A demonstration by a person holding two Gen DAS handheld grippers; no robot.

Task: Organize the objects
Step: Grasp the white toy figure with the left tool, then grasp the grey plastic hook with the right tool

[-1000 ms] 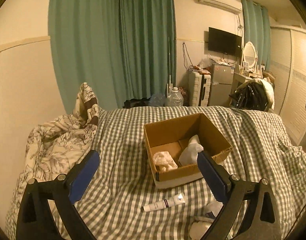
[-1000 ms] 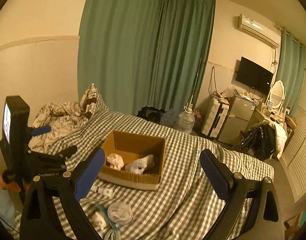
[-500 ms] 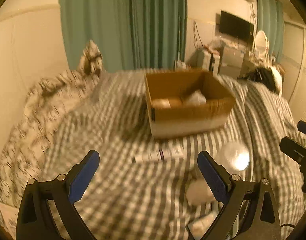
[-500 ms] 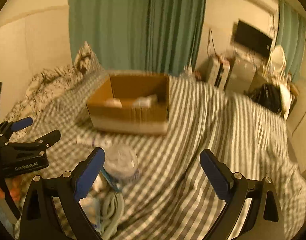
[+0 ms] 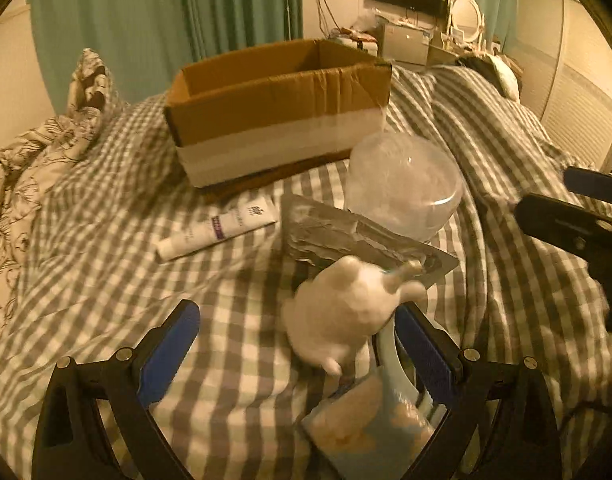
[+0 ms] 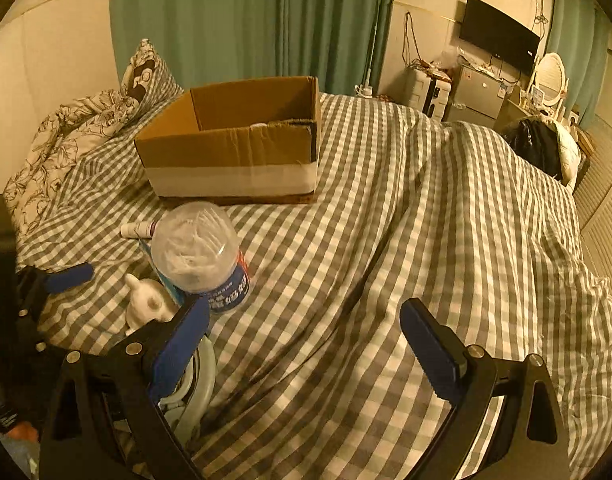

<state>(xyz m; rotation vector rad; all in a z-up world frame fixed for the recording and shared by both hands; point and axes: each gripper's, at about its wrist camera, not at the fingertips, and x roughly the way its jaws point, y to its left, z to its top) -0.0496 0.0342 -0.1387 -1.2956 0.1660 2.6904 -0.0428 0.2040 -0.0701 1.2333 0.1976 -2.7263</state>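
The cardboard box [image 5: 278, 108] stands open-topped on the checked bedcover [image 6: 385, 240], toward the bed's head end near the flowered pillow [image 6: 78, 128]; it looks like the place the loose things are meant to go, and something pale just shows over its rim in the right wrist view.

The loose things lie bunched in front of the box, toward the bed's near edge, probably so that either gripper can reach them. A white tube [image 5: 216, 232] with a purple band lies flat just before the box; its print is too small to read. Beside it a clear cotton-swab tub [image 6: 200, 254] stands on a silvery foil packet [image 5: 357, 236]. The tub's blue and red label carries writing, but it is blurred beyond reading. A small white figurine [image 5: 345, 312] sits nearest.

The left gripper [image 5: 298, 344] hangs low over the bedcover with its jaws spread wide and empty, the figurine just inside the right-hand jaw, so that seems the next pick. The right gripper [image 6: 306, 340] is likewise spread and empty over bare bedcover, the tub by its left-hand jaw.
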